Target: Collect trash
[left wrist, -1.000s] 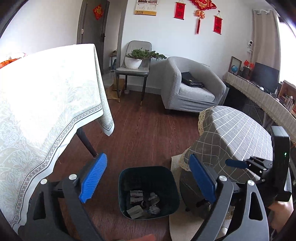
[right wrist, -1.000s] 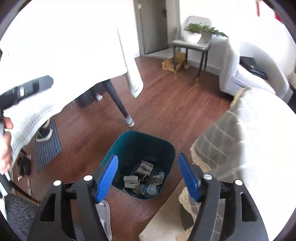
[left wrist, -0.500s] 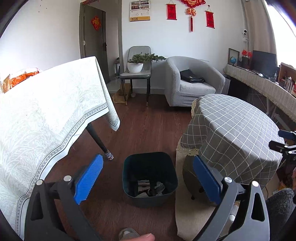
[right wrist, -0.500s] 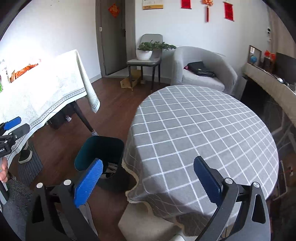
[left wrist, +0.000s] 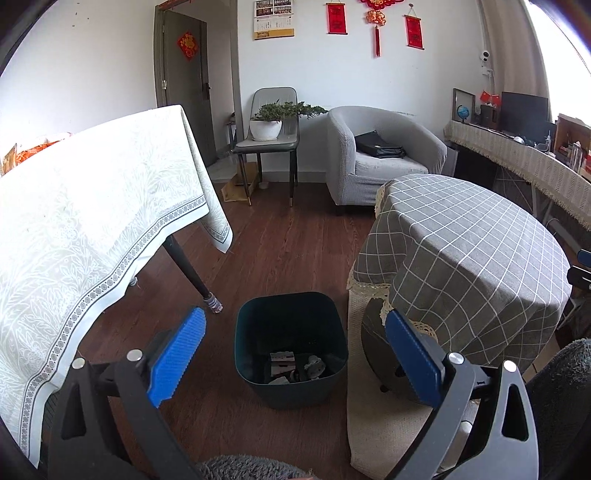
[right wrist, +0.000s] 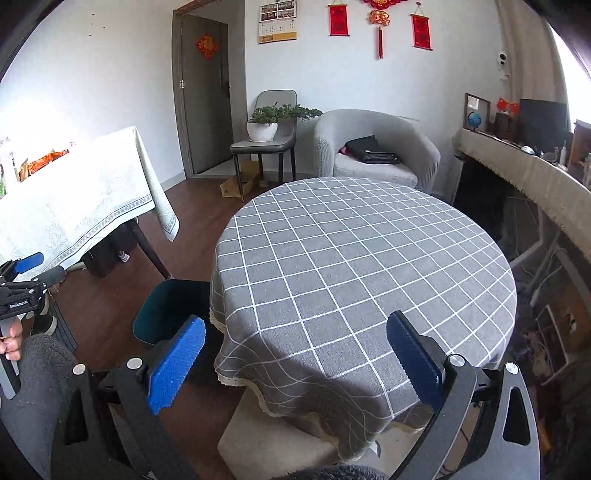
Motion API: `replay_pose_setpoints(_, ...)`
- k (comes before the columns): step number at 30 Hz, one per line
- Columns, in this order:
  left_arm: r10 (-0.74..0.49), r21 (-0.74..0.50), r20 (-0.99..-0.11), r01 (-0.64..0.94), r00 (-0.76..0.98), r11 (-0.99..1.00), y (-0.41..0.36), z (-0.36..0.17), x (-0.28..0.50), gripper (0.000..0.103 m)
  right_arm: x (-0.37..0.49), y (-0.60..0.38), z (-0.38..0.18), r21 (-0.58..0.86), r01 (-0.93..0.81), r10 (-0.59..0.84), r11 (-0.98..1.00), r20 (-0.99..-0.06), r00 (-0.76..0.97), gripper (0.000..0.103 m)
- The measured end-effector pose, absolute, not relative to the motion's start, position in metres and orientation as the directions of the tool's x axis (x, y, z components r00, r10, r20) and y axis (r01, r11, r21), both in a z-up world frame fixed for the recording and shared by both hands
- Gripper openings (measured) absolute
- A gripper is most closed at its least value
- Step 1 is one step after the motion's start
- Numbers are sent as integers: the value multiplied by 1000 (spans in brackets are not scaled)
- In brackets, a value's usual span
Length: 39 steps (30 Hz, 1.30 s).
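Both grippers have lifted back, jaws apart: left gripper [left wrist: 293, 349] facing bin [left wrist: 291, 343], right gripper [right wrist: 295, 350] over round table [right wrist: 362, 266]

Home living room: grey armchair [left wrist: 380, 155], potted plant [left wrist: 266, 122] on chair [left wrist: 271, 144], red wall decorations [left wrist: 376, 18], wood floor [left wrist: 295, 243].

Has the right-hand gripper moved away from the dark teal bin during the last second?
Yes. The right gripper rose and swung right: the dark teal bin now sits left, the grey checked round table ahead.
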<state>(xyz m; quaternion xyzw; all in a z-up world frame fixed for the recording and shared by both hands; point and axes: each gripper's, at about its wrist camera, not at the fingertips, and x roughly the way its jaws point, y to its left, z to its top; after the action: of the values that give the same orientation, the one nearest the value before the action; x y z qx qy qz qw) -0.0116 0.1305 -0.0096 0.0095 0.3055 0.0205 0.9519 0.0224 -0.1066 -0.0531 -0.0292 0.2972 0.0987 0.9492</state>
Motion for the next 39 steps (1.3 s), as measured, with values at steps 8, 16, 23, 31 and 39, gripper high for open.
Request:
replay_pose_setpoints(8,38,51,-598,-8,800,999,114,-17,-1,100,25,-103,-55,-25,-305,237,952,-571,786,99)
replay_pose_setpoints(16,41,46,-614,-16,788,999,116,-19,0,100,28,-105,-56,24,-323,277,946,-576,769,100)
replay_pose_setpoints(23,32,37,-625,-11,780,999,116,-20,1,100,30,-102,-58,19,-326,275,945,-584,764,100)
replay_pose_setpoints(31,24,32,-634,-4,773,999,114,-22,3,100,30,-108,-58,44,-317,283,947,-580,764,100)
replay_pose_setpoints(39,20,27,-636,-3,771,1000,116,-23,3,100,31,-111,-58,54,-313,285,948,-579,764,100)
